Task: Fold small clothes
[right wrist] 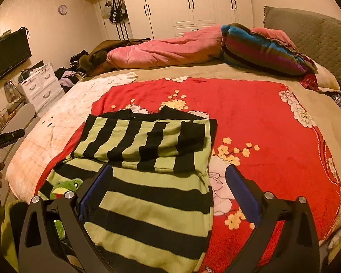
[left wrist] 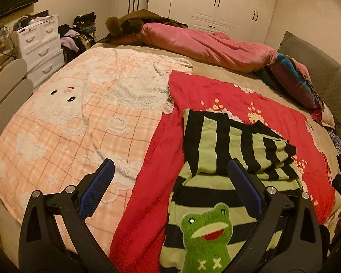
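Both grippers hover with jaws spread wide, holding nothing.
The left gripper (left wrist: pixel 170 170) and right gripper (right wrist: pixel 169 170) point over the green-and-black striped knit sweater (right wrist: pixel 147 182), half folded on the red flowered blanket (right wrist: pixel 250 118), near the bed's front edge.

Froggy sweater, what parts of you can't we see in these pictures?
- Left wrist view: the striped sweater's hem is cut off by the bottom edge; the left gripper's arms cover its sides.
- Right wrist view: the frog patch is mostly hidden behind the right gripper.
- Folded-under layers: covered by the sleeves.
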Demonstrator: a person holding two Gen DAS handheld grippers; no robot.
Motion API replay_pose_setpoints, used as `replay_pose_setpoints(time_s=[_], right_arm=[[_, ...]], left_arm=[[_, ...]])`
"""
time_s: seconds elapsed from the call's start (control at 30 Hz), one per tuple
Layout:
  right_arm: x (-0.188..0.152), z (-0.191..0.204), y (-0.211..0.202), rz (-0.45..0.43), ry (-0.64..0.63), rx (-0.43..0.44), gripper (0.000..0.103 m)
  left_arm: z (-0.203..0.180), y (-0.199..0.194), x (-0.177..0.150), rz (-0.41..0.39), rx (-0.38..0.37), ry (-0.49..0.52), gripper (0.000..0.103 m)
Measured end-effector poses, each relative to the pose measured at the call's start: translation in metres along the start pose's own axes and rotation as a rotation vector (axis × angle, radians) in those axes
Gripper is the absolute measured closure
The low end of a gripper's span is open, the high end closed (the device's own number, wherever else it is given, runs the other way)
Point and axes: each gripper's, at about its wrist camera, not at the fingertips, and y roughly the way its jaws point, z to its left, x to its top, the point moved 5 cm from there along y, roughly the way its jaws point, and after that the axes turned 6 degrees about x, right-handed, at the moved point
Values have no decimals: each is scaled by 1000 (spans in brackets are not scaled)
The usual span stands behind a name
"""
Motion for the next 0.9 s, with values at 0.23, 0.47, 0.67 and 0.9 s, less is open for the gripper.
replay_pose_setpoints(time_s=[0.23, 0.47, 0.67, 0.9], right_arm=[[-24, 1, -10, 56, 3, -4, 4], [-63, -6, -14, 130, 11, -32, 4], [-86, -14, -14, 175, 41, -44, 4], [-115, -6, -7, 259, 27, -37, 4]], left_arm=[[0, -3, -21, 27, 9, 48, 9], [3, -2, -47, 73, 8, 71, 9], [10, 3, -76, 138, 9, 89, 9], [8, 9, -108, 211, 8, 138, 9]])
